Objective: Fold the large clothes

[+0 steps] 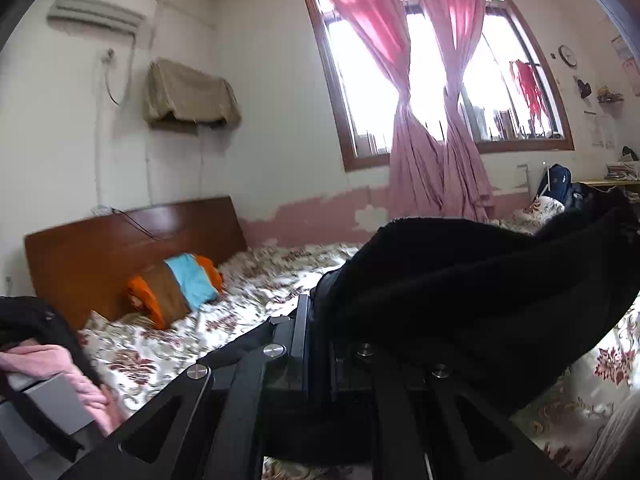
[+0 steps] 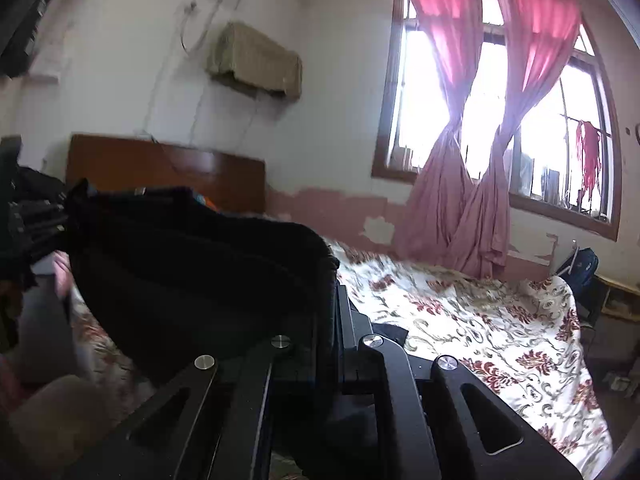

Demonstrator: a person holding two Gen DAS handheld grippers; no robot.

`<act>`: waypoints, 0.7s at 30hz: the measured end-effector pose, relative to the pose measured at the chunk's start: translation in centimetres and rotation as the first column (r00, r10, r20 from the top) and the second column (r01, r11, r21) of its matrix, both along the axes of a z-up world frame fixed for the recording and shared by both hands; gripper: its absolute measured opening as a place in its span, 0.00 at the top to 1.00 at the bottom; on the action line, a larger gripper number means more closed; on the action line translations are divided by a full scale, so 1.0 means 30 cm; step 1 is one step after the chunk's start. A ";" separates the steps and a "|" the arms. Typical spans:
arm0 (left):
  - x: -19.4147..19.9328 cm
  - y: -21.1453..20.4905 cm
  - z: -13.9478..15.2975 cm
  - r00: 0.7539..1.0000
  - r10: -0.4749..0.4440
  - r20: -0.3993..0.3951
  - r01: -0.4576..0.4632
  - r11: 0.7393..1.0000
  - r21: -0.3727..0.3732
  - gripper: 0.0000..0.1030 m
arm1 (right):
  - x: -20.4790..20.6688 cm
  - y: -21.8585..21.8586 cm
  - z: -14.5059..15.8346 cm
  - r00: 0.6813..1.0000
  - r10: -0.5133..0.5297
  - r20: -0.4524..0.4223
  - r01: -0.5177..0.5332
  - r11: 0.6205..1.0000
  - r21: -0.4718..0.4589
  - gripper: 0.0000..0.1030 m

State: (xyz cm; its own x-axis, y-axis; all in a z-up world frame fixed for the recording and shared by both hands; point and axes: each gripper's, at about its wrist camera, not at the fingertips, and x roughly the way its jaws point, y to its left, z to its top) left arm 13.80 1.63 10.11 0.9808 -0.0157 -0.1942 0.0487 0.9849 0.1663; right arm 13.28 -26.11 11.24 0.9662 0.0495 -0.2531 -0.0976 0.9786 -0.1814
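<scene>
- Black, heavy-looking fabric: the black garment hangs in the air between the two claws, above the bed, not lying on it.
- Left gripper: jaws closed on one edge of the garment. The cloth bunches at the fingertips and runs off toward the right edge of the left wrist view.
- Right gripper: jaws closed on the opposite edge. In the right wrist view the cloth runs leftward to the other tool, whose dark frame shows at the left border.
- Judgement: a two-point grip at the same height suggests the piece is being lifted and stretched so it hangs flat before being laid down for a fold. No fold line is visible yet.
- Floral bedspread: covers the whole bed and serves as the folding surface. A small dark scrap of cloth lies on it just beyond the right claw; whether it belongs to the garment cannot be told.
- Striped pillow: orange, brown and blue, propped against the wooden headboard at the head end, well apart from the garment.
- Person's hand in a pink sleeve: visible at the lower left of the left wrist view, on the tool's handle.
- Both views are blurred; garment type and its seams cannot be made out.
- Risk, as judged: the bulky cloth sags in the middle and could land creased near the bed's side edge.
</scene>
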 end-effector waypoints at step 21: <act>0.761 0.009 -0.138 0.975 0.080 -0.206 -0.091 0.995 -0.046 0.93 | 0.814 0.169 -0.073 0.971 -0.186 -0.152 0.156 0.969 -0.193 0.95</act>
